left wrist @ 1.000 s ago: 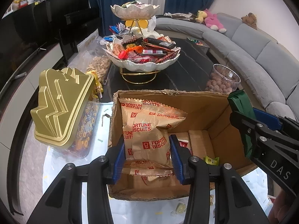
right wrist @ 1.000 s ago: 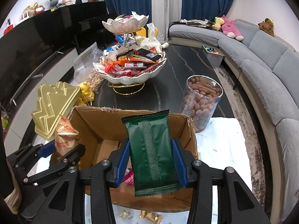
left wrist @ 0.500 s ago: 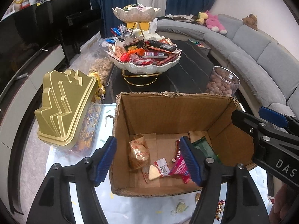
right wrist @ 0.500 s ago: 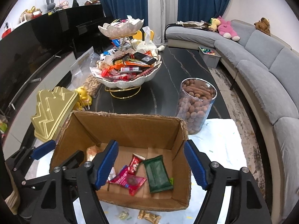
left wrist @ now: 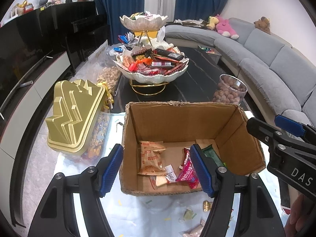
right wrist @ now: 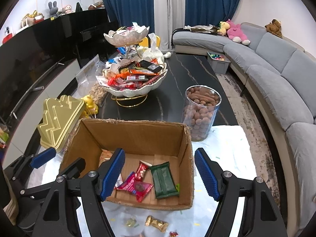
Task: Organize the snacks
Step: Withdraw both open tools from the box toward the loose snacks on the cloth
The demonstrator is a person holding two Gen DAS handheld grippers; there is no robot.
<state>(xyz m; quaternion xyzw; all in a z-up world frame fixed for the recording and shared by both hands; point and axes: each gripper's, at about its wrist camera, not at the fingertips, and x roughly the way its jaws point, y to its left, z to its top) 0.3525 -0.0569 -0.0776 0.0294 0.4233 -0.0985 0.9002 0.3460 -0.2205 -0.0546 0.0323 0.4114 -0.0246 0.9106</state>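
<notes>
Grey sofa [right wrist: 276,75] curves along frame right, black marble table [right wrist: 189,75] at centre carries two-tier shell bowl [right wrist: 134,86] heaped with snacks, clear jar [right wrist: 199,112] of brown snacks, gold lid [left wrist: 75,116] at left. Cardboard box [left wrist: 177,118] lower centre holds biscuit packets [left wrist: 151,158], green wrapper [right wrist: 163,179], pink packs [right wrist: 136,187]. Left gripper [left wrist: 158,167] and right gripper [right wrist: 160,174] both spread apart, empty, over the box.

Snacks in open cardboard box [right wrist: 138,136]

Green packet [right wrist: 163,179], biscuit packets [left wrist: 152,158] and red wrappers [right wrist: 136,186] lie flat on its floor.
</notes>
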